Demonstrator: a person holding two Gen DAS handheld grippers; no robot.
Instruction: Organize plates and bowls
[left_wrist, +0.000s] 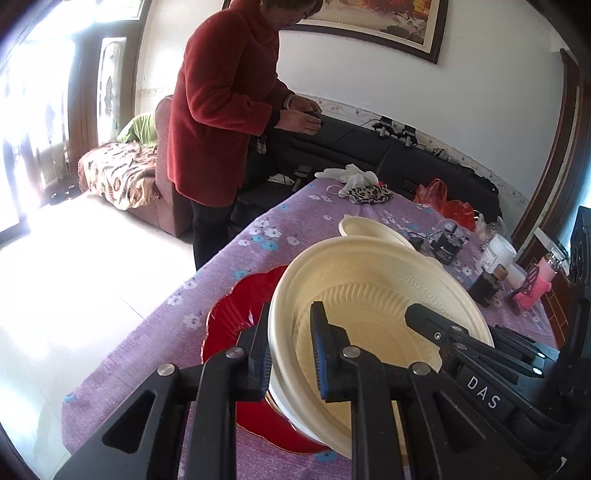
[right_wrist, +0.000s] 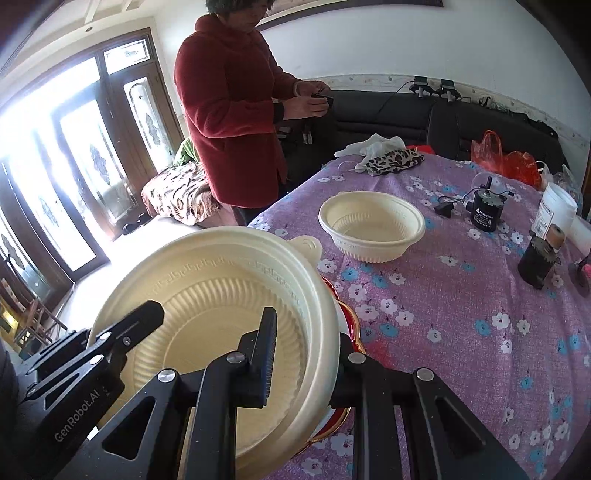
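Both grippers hold one cream ribbed bowl (left_wrist: 369, 295) (right_wrist: 207, 295) by opposite sides of its rim, tilted just above a red plate (left_wrist: 236, 314) (right_wrist: 349, 319) with a gold edge. My left gripper (left_wrist: 291, 317) is shut on the bowl's left rim, one finger inside and one outside. My right gripper (right_wrist: 306, 332) is shut on the right rim, its outer finger mostly hidden behind the wall. Each gripper also shows in the other's view, the right gripper (left_wrist: 424, 317) and the left gripper (right_wrist: 147, 314). A second cream bowl (right_wrist: 371, 229) (left_wrist: 369, 227) stands upright farther back on the purple flowered tablecloth (right_wrist: 443, 314).
A person in a red coat (right_wrist: 229, 110) stands at the table's far left corner, handling something small. On the right side are a black device with wires (right_wrist: 487, 214), a white jar (right_wrist: 557, 210) and a dark bottle (right_wrist: 537, 258). A leopard cloth (right_wrist: 395, 160) and red bag (right_wrist: 506, 158) lie at the back.
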